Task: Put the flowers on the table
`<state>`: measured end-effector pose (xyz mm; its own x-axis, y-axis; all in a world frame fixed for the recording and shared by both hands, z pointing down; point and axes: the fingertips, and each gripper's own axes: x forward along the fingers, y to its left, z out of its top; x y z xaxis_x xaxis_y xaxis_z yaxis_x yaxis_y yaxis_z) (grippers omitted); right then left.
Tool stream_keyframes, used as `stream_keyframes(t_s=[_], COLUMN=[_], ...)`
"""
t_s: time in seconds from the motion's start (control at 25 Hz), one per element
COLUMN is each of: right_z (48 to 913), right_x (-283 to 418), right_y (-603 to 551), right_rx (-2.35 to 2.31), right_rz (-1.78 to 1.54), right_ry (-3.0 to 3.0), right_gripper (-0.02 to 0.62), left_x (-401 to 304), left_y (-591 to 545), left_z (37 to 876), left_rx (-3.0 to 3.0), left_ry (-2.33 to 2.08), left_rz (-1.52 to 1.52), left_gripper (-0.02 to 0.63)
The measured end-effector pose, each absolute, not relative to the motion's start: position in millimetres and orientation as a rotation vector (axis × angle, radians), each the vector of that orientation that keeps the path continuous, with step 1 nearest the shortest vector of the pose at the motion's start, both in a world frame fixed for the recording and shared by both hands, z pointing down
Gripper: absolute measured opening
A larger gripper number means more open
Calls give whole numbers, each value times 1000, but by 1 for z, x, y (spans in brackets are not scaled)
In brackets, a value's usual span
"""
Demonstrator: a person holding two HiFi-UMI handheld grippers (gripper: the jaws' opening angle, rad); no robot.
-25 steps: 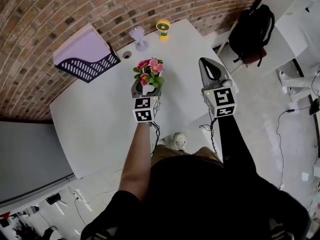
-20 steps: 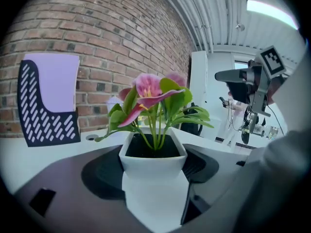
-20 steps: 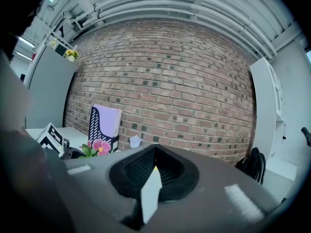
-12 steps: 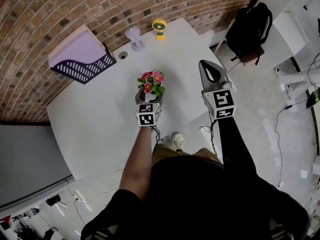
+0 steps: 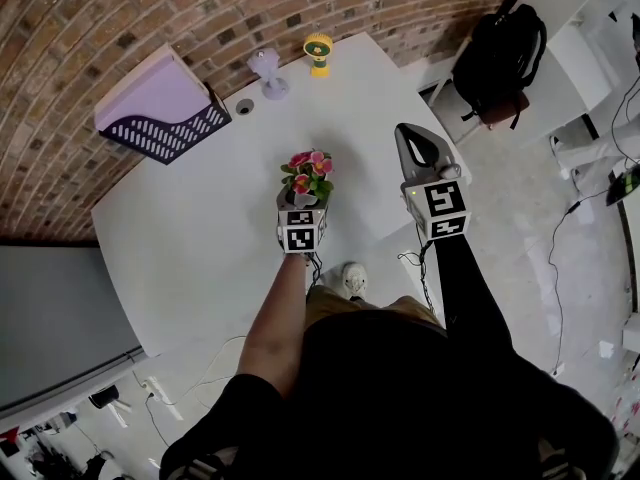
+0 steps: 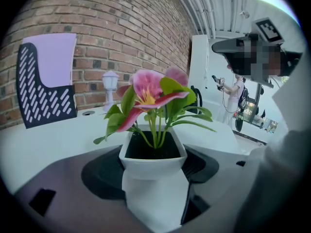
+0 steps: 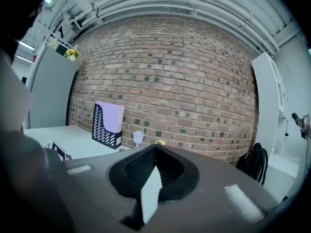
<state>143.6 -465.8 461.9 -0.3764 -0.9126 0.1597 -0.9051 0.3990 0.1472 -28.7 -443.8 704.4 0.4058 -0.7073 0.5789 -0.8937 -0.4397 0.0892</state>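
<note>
1. White table (image 5: 200, 218) is stretching out from a brick wall (image 5: 150, 8), and the flowers (image 5: 308, 171) are hanging over its near right part, pink blooms standing upright in a small white pot (image 6: 153, 161)
2. Left gripper (image 5: 301, 203) is clamping that pot, its jaws pressing on the two sides just under the rim. The pot is riding level. No view is showing whether its base is touching the tabletop
3. Over the last second the left gripper has been drawing the flowers back from the middle of the table toward the near edge, a little to the right. That is suggesting the carry is turning into the set-down: the spot is being settled. What is probably remaining is lowering until the base is resting flat, then parting the jaws
4. Right gripper (image 5: 412, 133) is hovering to the right of the pot, by the table's right edge, its jaws pressed together on nothing. It is staying apart from the flowers and taking no part in the hold
5. Farther off, a purple file holder (image 5: 165, 108) is standing at the far left, with a pale lamp (image 5: 268, 73) and a yellow fan (image 5: 319, 53) sitting along the far edge, all well apart from the flowers. A black backpack (image 5: 500, 53) is resting off the table at the far right
</note>
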Motion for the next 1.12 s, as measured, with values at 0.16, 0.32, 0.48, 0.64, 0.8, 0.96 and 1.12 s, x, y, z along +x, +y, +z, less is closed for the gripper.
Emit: stream_keyframes(t_s=[0.16, 0.32, 0.48, 0.64, 0.8, 0.96, 1.12], right_z=[468, 468, 467, 464, 462, 459, 456], right_x=[148, 147, 145, 143, 138, 128, 114], right_y=[-463, -461, -458, -451, -447, -443, -441], right_rx=[1613, 1604, 1590, 1588, 1572, 1550, 1520], right_rz=[-31, -30, -27, -30, -32, -32, -27], right_ry=[-2430, -2437, -2453, -2471, -2492, -2522, -2555], right_gripper=[0, 0, 0, 0, 0, 0, 0], left_x=[-28, -29, -32, -32, -37, -52, -72], left_y=[-442, -443, -442, -433, -423, -408, -398], left_z=[708, 708, 705, 701, 697, 688, 667], left_rx=[2291, 2286, 2279, 2300, 2308, 2281, 2263], left_ry=[-1385, -1400, -1421, -1407, -1415, -1470, -1552], left_rz=[676, 675, 640, 647, 661, 630, 566], left_gripper=[342, 342, 344, 357, 365, 365, 365])
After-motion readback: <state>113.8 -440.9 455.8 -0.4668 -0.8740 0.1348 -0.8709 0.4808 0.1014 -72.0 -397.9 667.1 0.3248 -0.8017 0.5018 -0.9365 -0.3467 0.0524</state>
